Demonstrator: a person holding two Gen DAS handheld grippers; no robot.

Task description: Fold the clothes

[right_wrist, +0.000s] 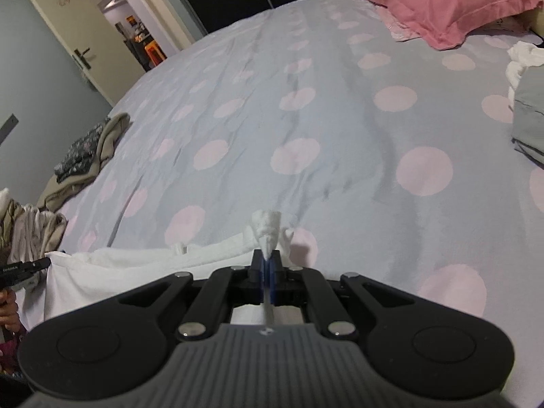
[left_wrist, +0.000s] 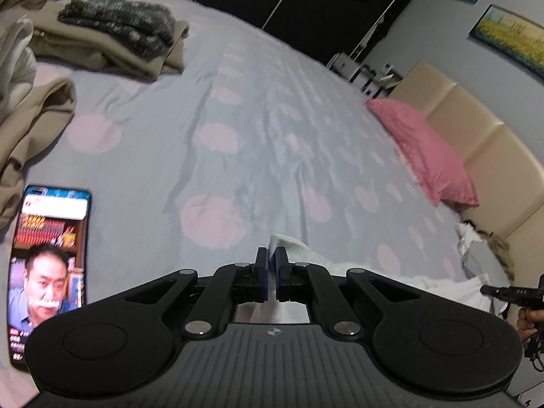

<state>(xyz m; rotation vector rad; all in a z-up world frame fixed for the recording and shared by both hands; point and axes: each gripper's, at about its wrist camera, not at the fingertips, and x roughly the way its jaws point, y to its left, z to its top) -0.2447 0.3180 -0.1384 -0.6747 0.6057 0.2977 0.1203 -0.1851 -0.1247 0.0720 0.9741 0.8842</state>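
Dotted grey bedding covers the bed, with a pink pillow at its head and heaps of clothes at the far side. Both hand-held grippers are closed on one white towel: the left hand-held gripper pinches one bunched corner, the right hand-held gripper another, whose tip pokes up past its jaws. Between them the towel's edge runs sideways, its long axis crosswise to both grippers, and the rest hangs below toward the person. Neither hand is nearer; each holds its own end. I judge the next move needs the edge kept taut and carried forward over the bed. The towel looks thick, soft, rumpled and plain white.
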